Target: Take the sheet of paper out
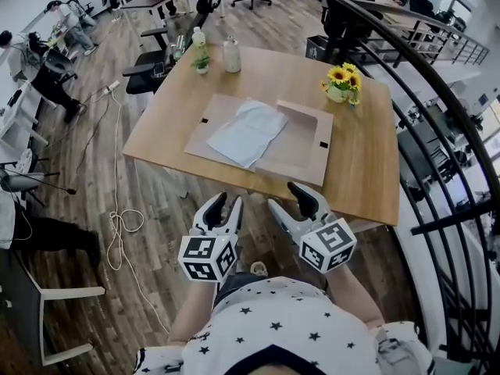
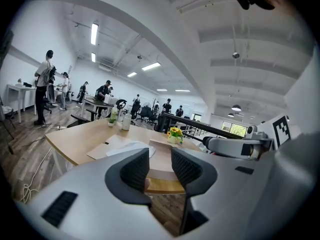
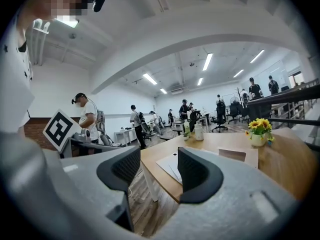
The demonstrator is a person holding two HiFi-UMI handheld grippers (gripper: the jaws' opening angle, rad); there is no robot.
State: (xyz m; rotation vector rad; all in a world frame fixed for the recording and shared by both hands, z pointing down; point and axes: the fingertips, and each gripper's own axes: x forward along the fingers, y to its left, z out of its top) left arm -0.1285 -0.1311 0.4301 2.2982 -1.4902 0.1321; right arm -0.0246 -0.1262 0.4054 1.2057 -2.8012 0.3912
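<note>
Head view: left gripper (image 1: 227, 205) and right gripper (image 1: 284, 196) hover off the near edge of the desk (image 1: 367, 174), jaws apart, empty; the sheet of paper (image 1: 246, 131) lies on cardboard (image 1: 301, 145) mid-desk.

A white sheet of paper (image 1: 248, 133) is laid flat on a piece of brown cardboard (image 1: 301, 143) in the middle of the desk (image 1: 367, 170). It is turned slantwise and a bit wrinkled.

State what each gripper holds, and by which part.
Nothing is held. The left gripper and right gripper are both open and empty, short of the table. The paper lies untouched on the cardboard.
</note>
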